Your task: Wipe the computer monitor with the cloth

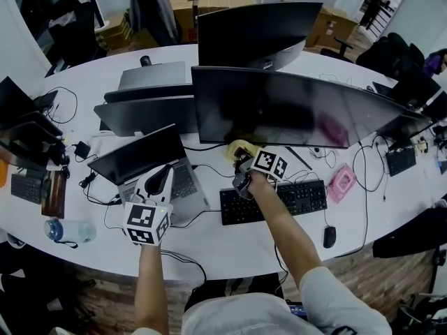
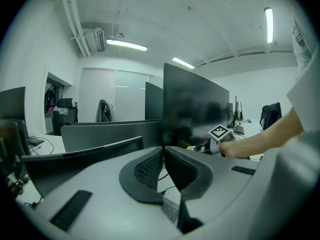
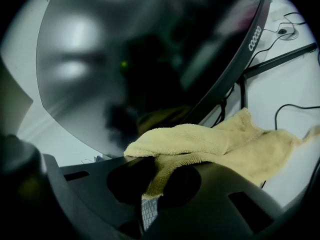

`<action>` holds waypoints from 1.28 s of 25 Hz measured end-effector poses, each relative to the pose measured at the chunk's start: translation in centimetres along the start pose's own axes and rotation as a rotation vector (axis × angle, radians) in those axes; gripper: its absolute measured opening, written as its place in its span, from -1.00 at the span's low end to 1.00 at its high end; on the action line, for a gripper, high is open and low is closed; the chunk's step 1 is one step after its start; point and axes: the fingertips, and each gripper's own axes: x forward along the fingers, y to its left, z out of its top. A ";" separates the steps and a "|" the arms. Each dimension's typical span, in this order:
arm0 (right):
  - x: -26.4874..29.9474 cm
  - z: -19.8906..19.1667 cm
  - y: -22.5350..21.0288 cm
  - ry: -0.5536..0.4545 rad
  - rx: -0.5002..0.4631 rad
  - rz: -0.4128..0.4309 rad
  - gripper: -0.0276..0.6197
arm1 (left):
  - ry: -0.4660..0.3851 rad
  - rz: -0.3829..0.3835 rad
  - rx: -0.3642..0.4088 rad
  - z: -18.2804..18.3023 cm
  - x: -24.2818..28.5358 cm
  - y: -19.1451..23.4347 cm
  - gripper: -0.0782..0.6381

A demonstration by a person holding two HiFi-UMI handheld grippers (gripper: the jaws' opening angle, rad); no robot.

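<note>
The right gripper (image 3: 152,181) was clamped on a yellow cloth (image 3: 200,144), its jaws pinching a fold near one edge. The rest of the cloth bunched over the jaw tops and trailed off to the right. The left gripper (image 2: 162,169) had its jaws closed together with nothing between them. It was held above the open laptop (image 1: 140,155), well apart from the work.

The cloth sat at the lower edge of the big curved monitor (image 1: 293,107), toward the left part of its screen and above the keyboard (image 1: 279,201). In the right gripper view the leading fold lay right by the dark glass, but whether it pressed on the screen could not be told.

The cloth looked like soft, fluffy terry: light, limp and easy to crumple, so it would probably sag and fold over wherever it was not backed. A grip deeper into a gathered wad, leaving a thick pad ahead of the jaws, would likely suit wiping better than a hold on one thin edge. That would also keep the hard jaw tips off the glass.

The monitor appeared wide and thin on its stand on the white desk (image 1: 209,243). It would probably rock or flex under a hard push, so light pressure seemed wise.
</note>
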 end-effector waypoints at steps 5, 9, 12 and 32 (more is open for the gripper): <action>2.2 -1.9 3.1 0.042 -0.005 0.049 -0.81 | -0.008 0.024 -0.016 0.1 -1.0 1.1 -0.70; 4.1 -3.5 5.4 0.079 -0.017 0.079 -0.81 | -0.012 0.039 -0.016 0.4 -2.0 1.9 -0.70; 5.5 -4.9 6.8 0.109 -0.033 0.096 -0.81 | -0.010 0.057 -0.021 0.2 -3.1 2.6 -0.70; 10.7 -8.8 10.7 0.142 -0.043 0.077 -0.81 | 0.012 0.157 -0.051 -2.2 -7.9 6.7 -0.70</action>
